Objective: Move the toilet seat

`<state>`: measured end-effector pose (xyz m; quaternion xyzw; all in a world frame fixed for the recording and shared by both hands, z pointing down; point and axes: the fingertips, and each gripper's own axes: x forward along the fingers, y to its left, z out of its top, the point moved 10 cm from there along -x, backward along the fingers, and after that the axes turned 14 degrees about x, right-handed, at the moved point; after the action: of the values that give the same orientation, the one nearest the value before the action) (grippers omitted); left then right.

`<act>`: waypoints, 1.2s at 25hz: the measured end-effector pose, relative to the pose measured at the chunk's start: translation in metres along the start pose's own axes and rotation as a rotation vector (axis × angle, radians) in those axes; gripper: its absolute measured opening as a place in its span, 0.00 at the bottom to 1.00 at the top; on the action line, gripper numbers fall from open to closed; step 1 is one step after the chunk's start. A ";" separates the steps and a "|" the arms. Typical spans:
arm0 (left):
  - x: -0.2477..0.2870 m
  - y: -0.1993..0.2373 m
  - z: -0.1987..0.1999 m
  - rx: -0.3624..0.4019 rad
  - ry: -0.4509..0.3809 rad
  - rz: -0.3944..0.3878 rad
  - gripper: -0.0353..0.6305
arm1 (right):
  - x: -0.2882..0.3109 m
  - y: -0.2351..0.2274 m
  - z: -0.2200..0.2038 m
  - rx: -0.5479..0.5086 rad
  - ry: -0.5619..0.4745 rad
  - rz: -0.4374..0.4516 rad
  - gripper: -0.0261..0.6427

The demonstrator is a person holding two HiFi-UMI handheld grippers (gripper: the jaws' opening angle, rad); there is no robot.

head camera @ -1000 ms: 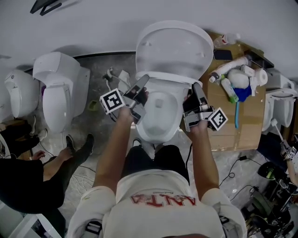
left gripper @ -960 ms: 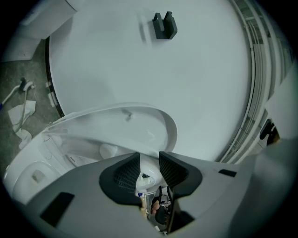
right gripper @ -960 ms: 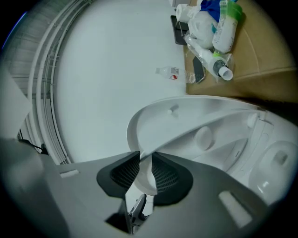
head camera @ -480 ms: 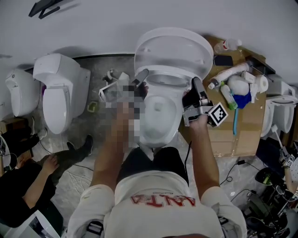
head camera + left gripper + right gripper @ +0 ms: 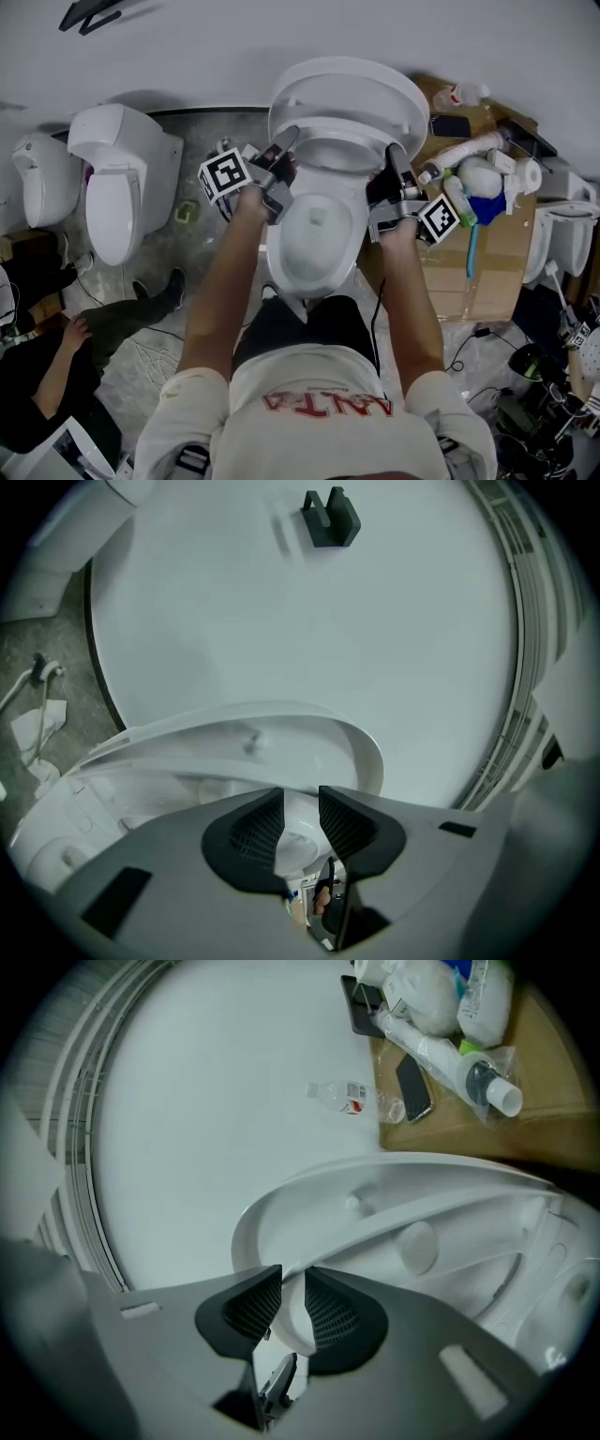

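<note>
Red lettering on the person's white shirt (image 5: 323, 375) shows upside down and seems to read ANTA. Each gripper's marker cube (image 5: 225, 176) carries a black-and-white square pattern, and the red label on the clear bottle (image 5: 350, 1097) by the far wall is too small to read. The left gripper (image 5: 286, 141) is clamped on the left rim of the toilet seat (image 5: 281, 716), jaws fairly wide around the white edge. The right gripper (image 5: 392, 157) pinches the right rim more narrowly, with the seat tilted up off the bowl (image 5: 314, 234), just in front of the raised lid (image 5: 347, 86).
</note>
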<state>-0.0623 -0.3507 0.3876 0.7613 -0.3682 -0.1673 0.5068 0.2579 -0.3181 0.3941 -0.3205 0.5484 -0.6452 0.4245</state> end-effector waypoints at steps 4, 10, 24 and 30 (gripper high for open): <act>0.002 0.002 0.004 0.005 -0.004 0.013 0.24 | 0.003 0.000 0.001 -0.017 0.006 0.004 0.16; 0.003 0.001 0.004 0.016 -0.009 0.009 0.24 | 0.004 -0.002 0.004 -0.033 0.030 0.029 0.16; -0.104 -0.087 -0.034 0.481 0.006 0.044 0.12 | -0.100 0.047 -0.058 -0.258 0.100 0.040 0.04; -0.159 -0.148 -0.048 0.794 0.020 0.056 0.10 | -0.142 0.085 -0.111 -0.518 0.135 0.012 0.04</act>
<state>-0.0811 -0.1713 0.2574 0.8894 -0.4198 0.0096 0.1808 0.2391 -0.1453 0.2966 -0.3715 0.7242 -0.5008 0.2944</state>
